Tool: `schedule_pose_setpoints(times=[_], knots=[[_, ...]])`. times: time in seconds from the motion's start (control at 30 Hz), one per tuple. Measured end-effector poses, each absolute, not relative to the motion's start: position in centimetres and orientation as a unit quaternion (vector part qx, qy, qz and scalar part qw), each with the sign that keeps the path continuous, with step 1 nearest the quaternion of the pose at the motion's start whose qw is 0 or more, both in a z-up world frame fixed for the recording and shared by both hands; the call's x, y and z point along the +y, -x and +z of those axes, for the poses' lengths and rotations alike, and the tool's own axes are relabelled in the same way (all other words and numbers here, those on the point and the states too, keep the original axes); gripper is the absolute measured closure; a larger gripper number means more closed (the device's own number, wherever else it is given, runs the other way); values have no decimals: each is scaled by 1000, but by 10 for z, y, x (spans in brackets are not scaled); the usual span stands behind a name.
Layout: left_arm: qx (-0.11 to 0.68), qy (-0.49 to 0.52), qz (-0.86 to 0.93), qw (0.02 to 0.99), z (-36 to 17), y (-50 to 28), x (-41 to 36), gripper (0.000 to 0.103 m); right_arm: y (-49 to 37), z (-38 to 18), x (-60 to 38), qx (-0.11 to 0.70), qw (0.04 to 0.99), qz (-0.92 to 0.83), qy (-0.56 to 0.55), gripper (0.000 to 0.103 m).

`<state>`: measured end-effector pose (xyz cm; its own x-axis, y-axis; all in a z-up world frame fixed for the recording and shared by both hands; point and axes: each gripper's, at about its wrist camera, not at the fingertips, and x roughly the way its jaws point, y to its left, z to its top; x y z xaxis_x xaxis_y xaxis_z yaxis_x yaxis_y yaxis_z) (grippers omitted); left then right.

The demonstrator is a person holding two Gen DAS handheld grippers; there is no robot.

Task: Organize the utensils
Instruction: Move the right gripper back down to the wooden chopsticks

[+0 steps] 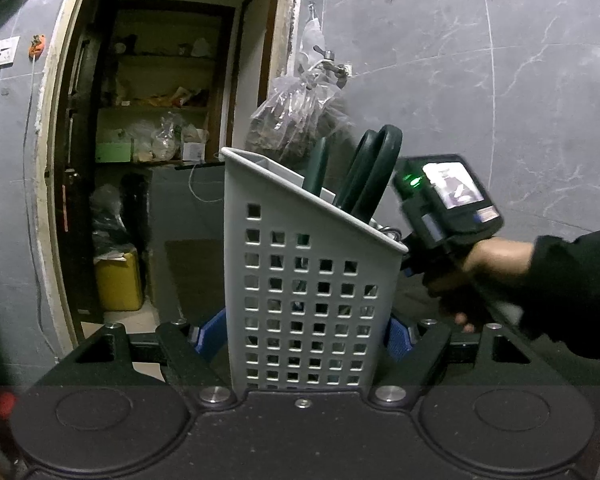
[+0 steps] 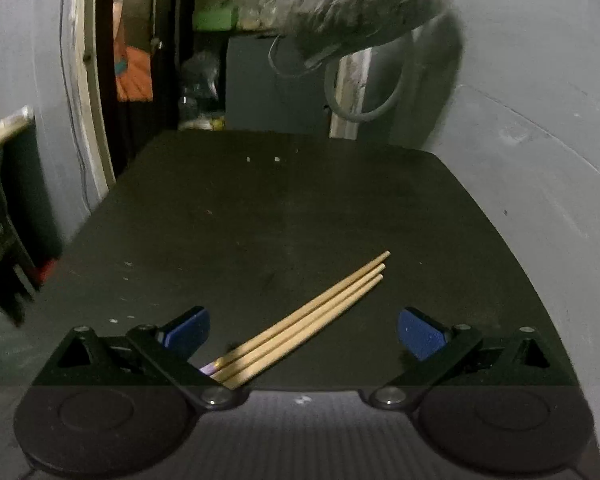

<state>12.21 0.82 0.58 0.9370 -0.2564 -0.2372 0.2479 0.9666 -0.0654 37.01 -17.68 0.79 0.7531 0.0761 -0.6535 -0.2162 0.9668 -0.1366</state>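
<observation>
My left gripper (image 1: pixel 304 336) is shut on a grey perforated utensil holder (image 1: pixel 300 280), its blue pads (image 1: pixel 210 336) pressing both sides. Dark green scissor handles (image 1: pixel 374 168) and another green handle (image 1: pixel 316 168) stick out of the top. Behind the holder's right edge a hand (image 1: pixel 496 264) carries the right gripper's camera housing (image 1: pixel 448 200); its fingers are hidden there. In the right wrist view, my right gripper (image 2: pixel 304 332) is open above a black table (image 2: pixel 260 208). Three wooden chopsticks (image 2: pixel 320 308) lie side by side on it, reaching under the left finger.
A plastic bag (image 1: pixel 300 116) hangs from a wall tap, blurred in the right wrist view as the bag (image 2: pixel 356 4) above a grey hose loop (image 2: pixel 364 92). An open doorway with shelves (image 1: pixel 160 120) and a yellow canister (image 1: pixel 118 280) lies left. Grey tiled wall (image 1: pixel 500 80) on the right.
</observation>
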Motion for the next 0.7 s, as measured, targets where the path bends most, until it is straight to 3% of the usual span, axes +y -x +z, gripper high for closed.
schedule_pose_setpoints(times=[0.33, 0.7], knots=[[122, 16, -126, 984, 5, -123, 9, 23, -368, -11, -168, 329, 920, 42, 208, 0], [119, 12, -116, 986, 7, -118, 4, 23, -320, -18, -228, 333, 923, -5, 192, 0]])
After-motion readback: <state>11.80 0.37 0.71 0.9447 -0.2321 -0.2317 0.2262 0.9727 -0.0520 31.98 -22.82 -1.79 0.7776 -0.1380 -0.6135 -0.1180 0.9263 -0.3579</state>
